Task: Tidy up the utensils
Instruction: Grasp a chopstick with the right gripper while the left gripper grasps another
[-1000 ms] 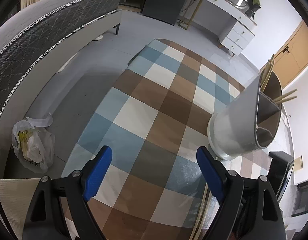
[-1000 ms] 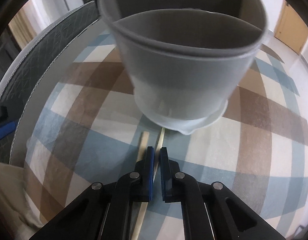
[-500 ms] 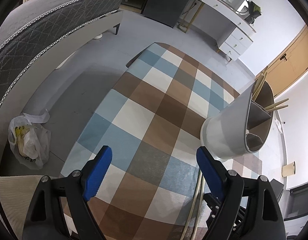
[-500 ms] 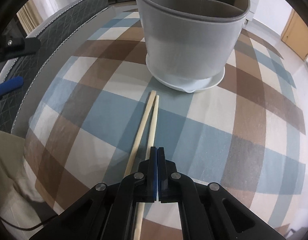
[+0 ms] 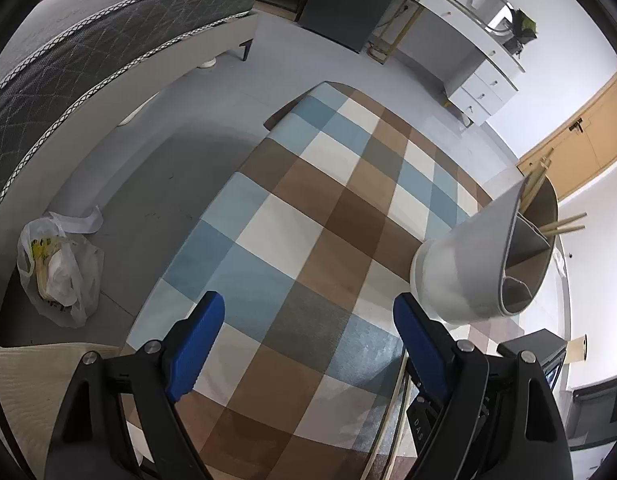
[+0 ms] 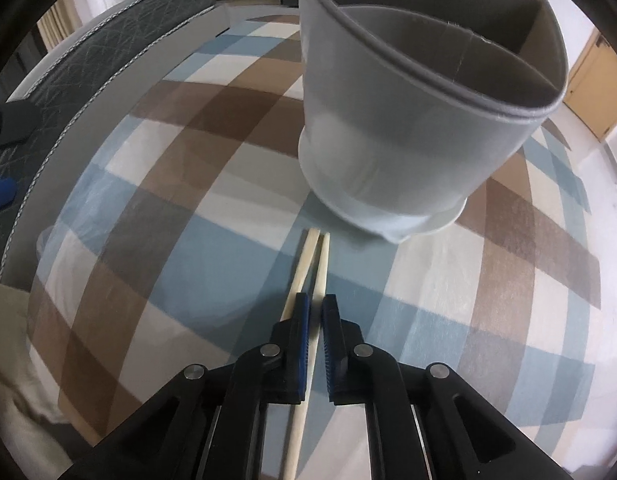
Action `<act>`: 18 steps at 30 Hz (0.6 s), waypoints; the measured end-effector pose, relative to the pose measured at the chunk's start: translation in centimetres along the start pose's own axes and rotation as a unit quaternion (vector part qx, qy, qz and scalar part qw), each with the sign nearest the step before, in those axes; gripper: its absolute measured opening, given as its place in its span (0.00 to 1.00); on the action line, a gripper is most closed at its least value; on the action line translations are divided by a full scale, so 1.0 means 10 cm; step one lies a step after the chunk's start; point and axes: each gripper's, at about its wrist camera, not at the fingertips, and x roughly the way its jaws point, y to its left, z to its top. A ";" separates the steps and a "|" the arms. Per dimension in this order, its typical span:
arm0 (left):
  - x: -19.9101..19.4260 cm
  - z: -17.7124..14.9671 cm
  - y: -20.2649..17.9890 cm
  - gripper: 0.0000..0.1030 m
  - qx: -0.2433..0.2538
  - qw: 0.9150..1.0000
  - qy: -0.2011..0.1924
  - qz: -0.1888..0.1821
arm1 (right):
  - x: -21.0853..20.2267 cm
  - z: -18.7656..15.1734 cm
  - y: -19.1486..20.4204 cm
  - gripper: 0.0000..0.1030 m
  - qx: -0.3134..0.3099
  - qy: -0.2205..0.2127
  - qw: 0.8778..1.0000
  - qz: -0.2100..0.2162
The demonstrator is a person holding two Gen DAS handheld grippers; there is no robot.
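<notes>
A grey divided utensil holder (image 6: 420,92) stands on the checked tablecloth (image 6: 168,184); it also shows in the left wrist view (image 5: 488,264), with several chopsticks (image 5: 564,224) sticking out of its far compartments. Two wooden chopsticks (image 6: 308,264) lie side by side on the cloth in front of the holder. My right gripper (image 6: 315,312) is low over them, its jaws a narrow gap apart with one chopstick between them. My left gripper (image 5: 308,328) is wide open and empty, above the cloth left of the holder.
A grey bed (image 5: 88,52) runs along the left of the table. A white plastic bag (image 5: 56,276) lies on the floor by it. A white dresser (image 5: 468,68) and a wooden door (image 5: 580,152) stand at the back.
My right gripper has moved forward along the chopsticks toward the holder and its jaws have parted slightly. The left gripper has barely moved.
</notes>
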 end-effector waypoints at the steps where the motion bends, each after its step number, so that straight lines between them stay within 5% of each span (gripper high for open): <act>1: 0.00 0.01 0.01 0.81 -0.002 1.000 0.000 0.002 | 0.02 0.04 0.00 0.07 0.000 -0.003 1.000 0.001; 8: 0.03 0.02 0.06 0.81 -0.001 1.000 -0.004 0.005 | 0.08 0.16 -0.02 0.04 0.015 -0.032 0.999 0.022; 12: 0.08 -0.04 -0.05 0.81 0.039 0.999 -0.006 0.008 | -0.01 0.01 -0.14 0.03 0.029 -0.049 0.997 0.055; 18: 0.35 -0.22 -0.24 0.80 0.093 0.995 0.045 -0.013 | -0.41 -0.37 -0.71 0.03 0.154 -0.106 0.974 0.128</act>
